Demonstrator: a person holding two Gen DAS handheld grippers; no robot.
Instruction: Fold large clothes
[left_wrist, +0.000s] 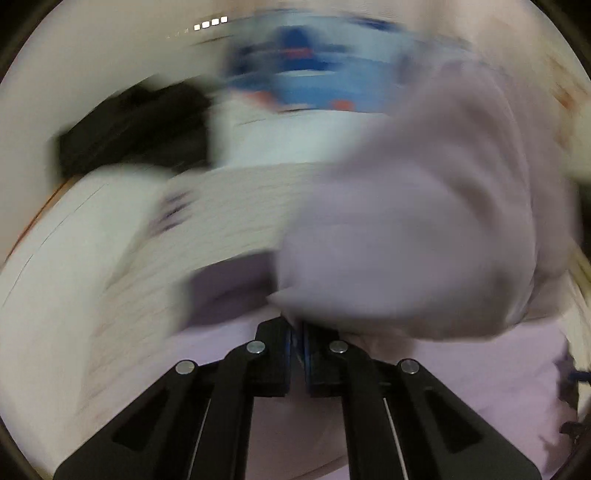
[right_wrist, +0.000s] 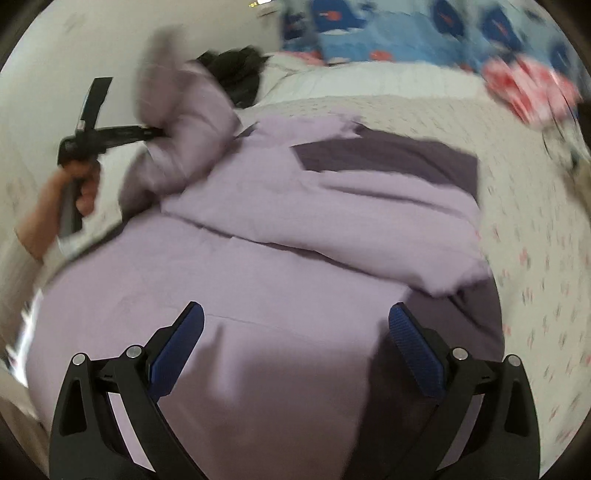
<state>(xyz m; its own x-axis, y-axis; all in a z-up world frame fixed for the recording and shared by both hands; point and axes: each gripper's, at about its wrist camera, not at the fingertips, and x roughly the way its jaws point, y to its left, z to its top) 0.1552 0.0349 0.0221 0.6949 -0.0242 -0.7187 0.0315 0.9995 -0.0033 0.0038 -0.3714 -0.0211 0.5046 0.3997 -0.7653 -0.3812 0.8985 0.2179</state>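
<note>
The large lilac cloth garment (right_wrist: 280, 258) lies partly folded on the patterned bed (right_wrist: 535, 229); the left claw (left_wrist: 297, 339) clamps a lifted sleeve, the right claw (right_wrist: 295, 332) gapes apart, folds remaining.

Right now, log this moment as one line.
left gripper: shut on lilac garment, lifting sleeve | right gripper: open above garment | fold: unfinished

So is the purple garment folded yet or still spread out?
Partly folded. The purple garment lies mostly spread on the bed, one flap doubled over, while the left gripper holds a lifted sleeve.
</note>
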